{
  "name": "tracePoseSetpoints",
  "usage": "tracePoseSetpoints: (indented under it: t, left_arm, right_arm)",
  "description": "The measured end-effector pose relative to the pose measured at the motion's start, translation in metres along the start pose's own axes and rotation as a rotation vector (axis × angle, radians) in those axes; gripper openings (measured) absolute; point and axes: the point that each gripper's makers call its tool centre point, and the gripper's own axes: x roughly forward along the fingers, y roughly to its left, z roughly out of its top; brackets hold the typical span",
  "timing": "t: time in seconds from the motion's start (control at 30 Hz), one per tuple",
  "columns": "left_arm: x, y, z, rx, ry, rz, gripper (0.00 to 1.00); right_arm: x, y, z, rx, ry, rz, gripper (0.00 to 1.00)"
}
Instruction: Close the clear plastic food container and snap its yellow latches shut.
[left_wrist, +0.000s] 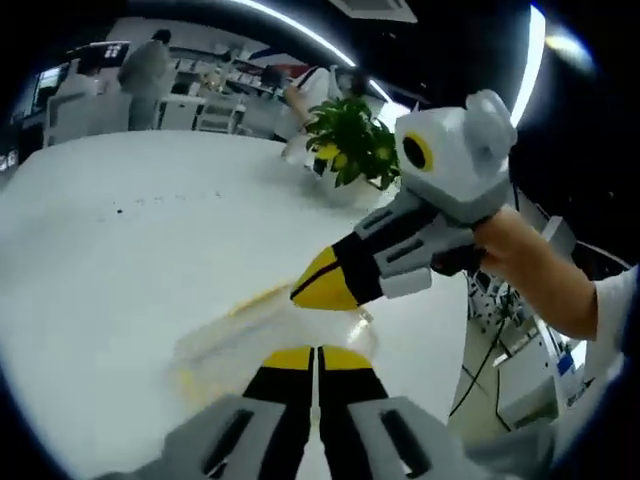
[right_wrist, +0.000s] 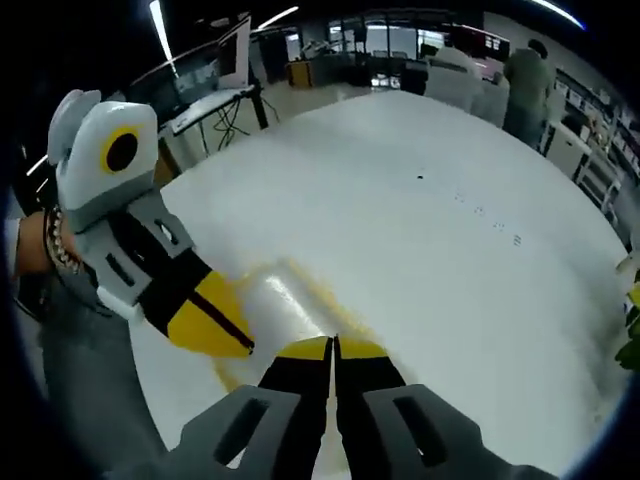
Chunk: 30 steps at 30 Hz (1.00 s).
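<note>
Pressing down from both ends, you have each gripper's yellow tips against the clear plastic food container (left_wrist: 262, 338), which lies flat on the white worktop (left_wrist: 130, 250). In the left gripper view, your left gripper (left_wrist: 316, 356) has its jaws pressed together at the container's near edge, while your right gripper (left_wrist: 322, 288) comes in from the right, its tips also together, touching the lid. In the right gripper view, the right gripper's jaws meet over the container's yellow-trimmed rim, and the left gripper's tips rest at its left side. A potted green plant (left_wrist: 352, 140) stands beyond on the worktop.
</note>
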Motion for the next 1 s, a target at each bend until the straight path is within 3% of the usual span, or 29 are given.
tracePoseSetpoints:
  t: [0.4,0.77,1.0]
  left_arm:
    - [0.007,-0.015,-0.019,0.039,0.041,-0.044,0.0]
    - [0.004,-0.028,-0.047,0.008,0.086,-0.098,0.0]
    - [0.009,-0.024,-0.063,0.038,0.119,-0.069,0.0]
  right_arm:
    - [0.015,-0.016,0.02,-0.08,-0.005,-0.041,0.0]
    - [0.035,-0.031,0.03,-0.051,0.002,-0.063,0.0]
    - [0.048,-0.042,0.021,-0.033,0.088,-0.075,0.0]
